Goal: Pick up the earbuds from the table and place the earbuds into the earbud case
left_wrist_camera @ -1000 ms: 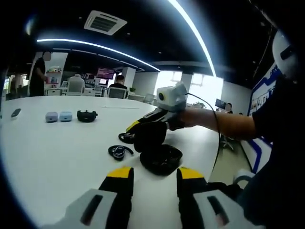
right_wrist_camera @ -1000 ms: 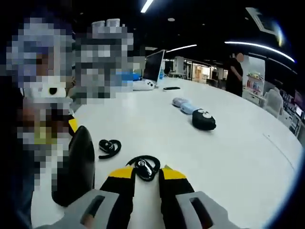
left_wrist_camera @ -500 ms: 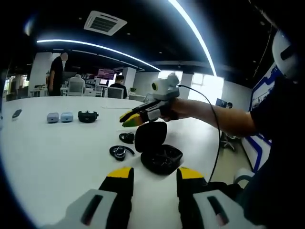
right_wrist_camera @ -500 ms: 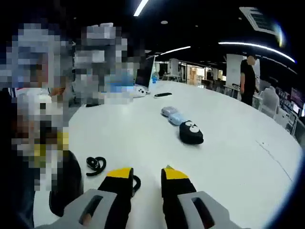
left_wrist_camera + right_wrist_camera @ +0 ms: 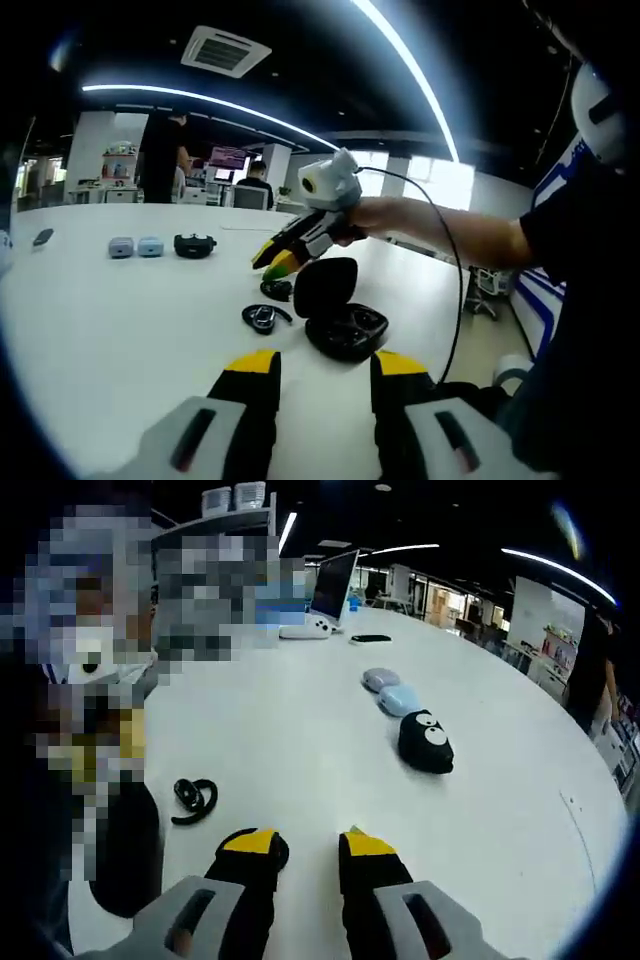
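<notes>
gripping nothing, the left gripper [image 5: 323,372] and right gripper [image 5: 304,848] stand open. both earbuds [image 5: 262,316] lie at frame centre beside the open earbud case [image 5: 345,330]; light, slippery—grasp the ear hook.

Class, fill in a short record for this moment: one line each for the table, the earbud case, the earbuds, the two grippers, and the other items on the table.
table: white table
case: black earbud case, lid open, on the table
earbuds: first earbud lies left of the case; second earbud lies behind it, under the right gripper
left gripper: open, holding nothing
right gripper: raised above the earbuds; grip cannot be told
other items: two pale blue cases, a black pouch
</notes>
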Tool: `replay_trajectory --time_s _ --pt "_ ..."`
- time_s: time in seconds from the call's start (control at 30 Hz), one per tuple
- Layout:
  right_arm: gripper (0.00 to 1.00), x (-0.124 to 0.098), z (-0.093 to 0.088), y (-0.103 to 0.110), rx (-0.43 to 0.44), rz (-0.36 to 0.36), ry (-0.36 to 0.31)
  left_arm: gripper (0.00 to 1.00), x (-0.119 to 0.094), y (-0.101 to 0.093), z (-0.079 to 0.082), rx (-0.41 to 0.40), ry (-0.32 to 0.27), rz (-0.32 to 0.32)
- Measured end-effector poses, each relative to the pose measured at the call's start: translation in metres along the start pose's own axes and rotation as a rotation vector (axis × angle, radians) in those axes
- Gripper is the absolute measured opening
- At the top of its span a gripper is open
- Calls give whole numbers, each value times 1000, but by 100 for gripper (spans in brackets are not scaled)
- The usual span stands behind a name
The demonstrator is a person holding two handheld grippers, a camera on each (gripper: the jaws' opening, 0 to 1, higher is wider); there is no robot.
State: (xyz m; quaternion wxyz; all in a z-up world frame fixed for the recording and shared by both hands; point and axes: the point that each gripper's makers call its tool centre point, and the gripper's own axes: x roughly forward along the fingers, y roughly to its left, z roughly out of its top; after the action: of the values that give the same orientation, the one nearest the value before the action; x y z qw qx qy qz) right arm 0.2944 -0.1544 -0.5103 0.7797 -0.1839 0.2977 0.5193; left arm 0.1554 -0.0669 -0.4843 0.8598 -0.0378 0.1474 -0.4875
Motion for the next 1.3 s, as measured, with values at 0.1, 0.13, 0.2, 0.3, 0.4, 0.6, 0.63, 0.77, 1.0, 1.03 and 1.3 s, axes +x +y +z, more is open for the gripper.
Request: replay_trajectory --time_s 0.1,0.13,0.2,0.3,0.4,0.6,0.63,0.77,1.0,1.03,1.3 --pt "23 -4 -5 0 4 -6 6 38 1 0 0 0 -1 -3" --pt "23 -5 -7 0 8 -8 8 38 1 -1 0 1 -1 -4" --pt "23 -10 -10 -1 11 -19 12 38 2 -2 0 1 -1 -7" --pt "23 -17 -15 0 19 -33 11 38 3 -3 0 1 -2 -10" --pt "23 -23 -22 2 28 -46 10 38 4 -4 -1 2 0 -13" --pt "23 -32 -29 11 32 -63 4 38 6 -7 -2 4 4 -18" --pt "23 -33 -30 12 32 -65 3 38 6 -8 -2 4 4 -19" --pt "23 -35 -31 17 34 -71 -4 38 7 -10 -1 7 5 -23" --pt "23 -35 -28 24 44 -70 -20 38 5 -11 1 10 4 -23" --pt "23 -35 -28 25 45 -71 -26 38 5 -11 1 11 4 -22" --pt "23 -38 -26 28 59 -73 -57 39 6 -14 6 29 8 -33"
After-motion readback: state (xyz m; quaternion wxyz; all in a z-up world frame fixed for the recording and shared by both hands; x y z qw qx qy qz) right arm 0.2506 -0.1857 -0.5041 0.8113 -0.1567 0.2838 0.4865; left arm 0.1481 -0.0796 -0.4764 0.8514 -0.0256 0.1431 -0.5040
